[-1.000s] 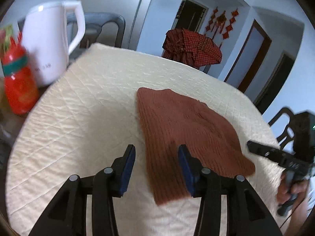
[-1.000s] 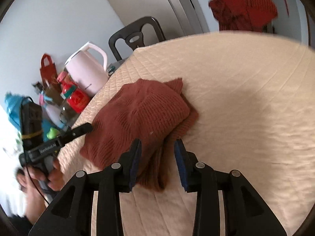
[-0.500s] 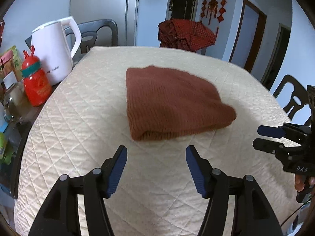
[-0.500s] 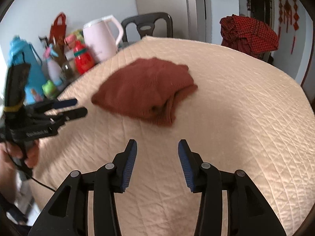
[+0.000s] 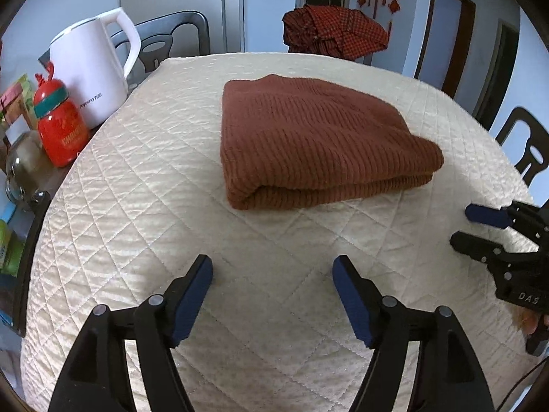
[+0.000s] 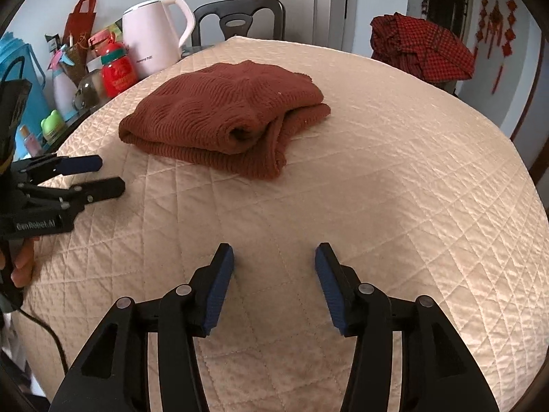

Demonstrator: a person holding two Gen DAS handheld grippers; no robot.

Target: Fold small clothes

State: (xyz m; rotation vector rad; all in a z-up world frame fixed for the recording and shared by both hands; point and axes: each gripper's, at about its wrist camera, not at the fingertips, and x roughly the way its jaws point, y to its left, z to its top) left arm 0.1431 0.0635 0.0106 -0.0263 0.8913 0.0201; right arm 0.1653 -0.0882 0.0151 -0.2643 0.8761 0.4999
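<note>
1 rust-brown ribbed knit garment [image 5: 319,144], folded into a thick bundle, lies on the cream quilted tabletop [image 5: 144,171], well apart from both tools. The left hand-held gripper [image 5: 272,274] and right hand-held gripper [image 6: 274,264] hover over bare quilt, jaws opening, nothing between them. Risk: the loose flap facing the right camera may slump and undo the fold if nudged. Beside: 1 white kettle [image 5: 91,68], 1 red jar [image 5: 60,127].

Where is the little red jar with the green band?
The red jar stands off the quilted cloth's left edge in the left wrist view, right beside the white kettle. In the right wrist view it sits at upper left, again next to the kettle.
</note>
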